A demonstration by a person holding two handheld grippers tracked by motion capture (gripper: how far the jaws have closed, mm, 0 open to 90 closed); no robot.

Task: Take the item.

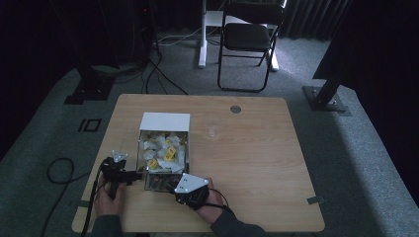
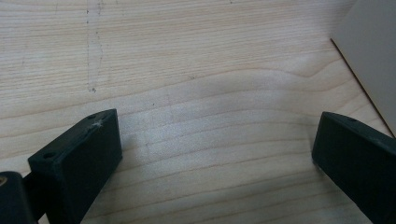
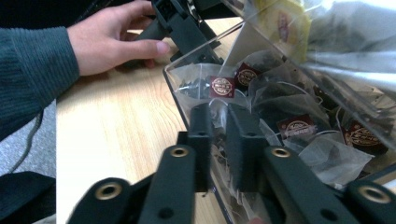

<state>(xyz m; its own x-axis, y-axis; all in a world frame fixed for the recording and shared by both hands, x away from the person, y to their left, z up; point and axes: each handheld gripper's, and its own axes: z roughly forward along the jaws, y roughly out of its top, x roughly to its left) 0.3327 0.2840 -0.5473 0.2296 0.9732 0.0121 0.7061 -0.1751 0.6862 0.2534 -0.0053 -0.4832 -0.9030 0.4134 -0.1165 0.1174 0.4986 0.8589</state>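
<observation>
The left gripper point(image 1: 120, 174) was held low at the person's left, gripped by the left hand point(image 1: 106, 197), its two black fingers point(image 2: 77, 163) spread wide apart. The right gripper point(image 1: 190, 190) was held by the right hand point(image 1: 210, 205), with the forearm coming in from the lower edge of the high view. Its fingers point(image 3: 201, 140) were drawn close together, with only a narrow gap seen between them in the right gripper view.

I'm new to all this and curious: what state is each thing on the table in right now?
Clear box: lid open, holding tea bags.
White lid: raised at the far side.
Left gripper: jaws wide apart, over bare table.
Right gripper: jaws nearly closed at the box's near wall.
</observation>
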